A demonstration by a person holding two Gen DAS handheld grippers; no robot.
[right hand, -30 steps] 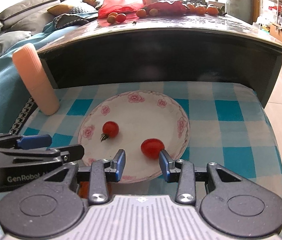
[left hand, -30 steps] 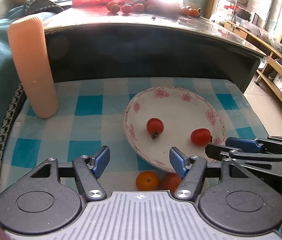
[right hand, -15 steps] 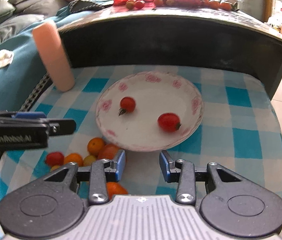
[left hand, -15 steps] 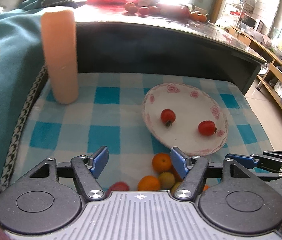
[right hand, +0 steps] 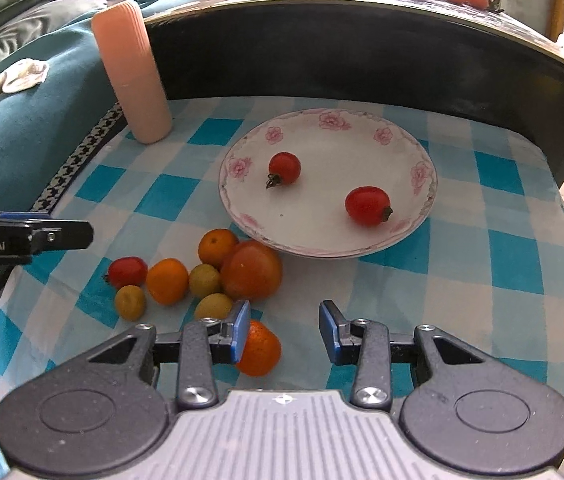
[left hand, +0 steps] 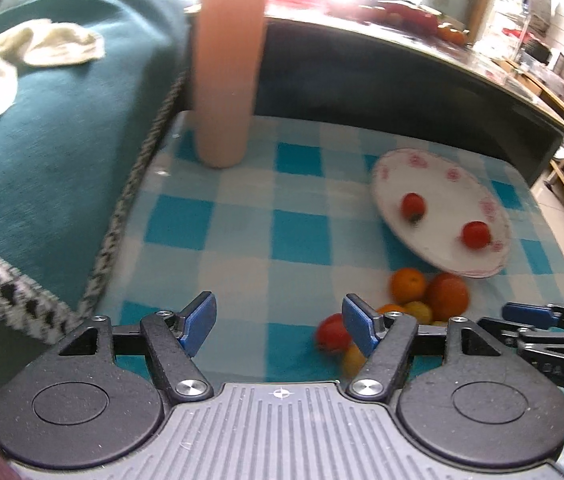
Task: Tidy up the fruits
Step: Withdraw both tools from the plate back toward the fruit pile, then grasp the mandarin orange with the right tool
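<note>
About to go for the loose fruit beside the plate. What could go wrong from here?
The fruit pile is packed tight, so closing on one piece may push its neighbours rolling across the cloth. The orange lies just by the right gripper, easy to knock. The plate is close to the pile, so a nudge could roll its two tomatoes.

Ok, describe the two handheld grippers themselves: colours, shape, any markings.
Both look alike. The left gripper and right gripper each have black linkage arms with silver screws, two round black discs, a ribbed grey body and blue fingertip pads. White lettering ending "Robot.AI" runs along the left gripper's side in the right wrist view.
</note>
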